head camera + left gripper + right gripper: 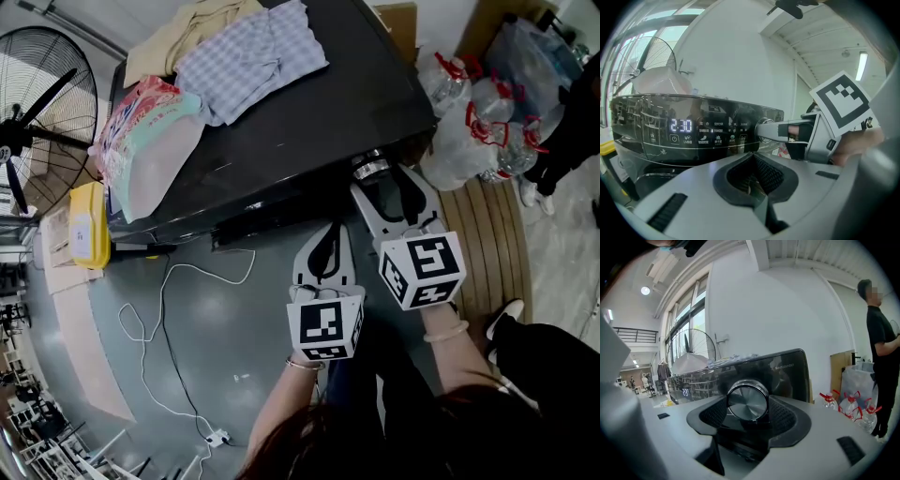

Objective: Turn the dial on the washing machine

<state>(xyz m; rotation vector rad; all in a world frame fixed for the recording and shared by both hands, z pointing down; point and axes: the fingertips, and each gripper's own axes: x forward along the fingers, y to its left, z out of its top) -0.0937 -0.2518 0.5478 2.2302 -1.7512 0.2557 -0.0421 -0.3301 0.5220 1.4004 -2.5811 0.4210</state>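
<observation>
Two grippers at the washing machine (pixel 309 112): right gripper (pixel 747 404) clamps the dial (pixel 747 399); left gripper (pixel 752 173) has jaws together, empty, near the lit display (pixel 680 125).

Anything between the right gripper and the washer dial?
Nothing visible. The dial sits between the right gripper's jaws, pads at its sides. The left gripper is shut and empty, clear of the dial.
</observation>
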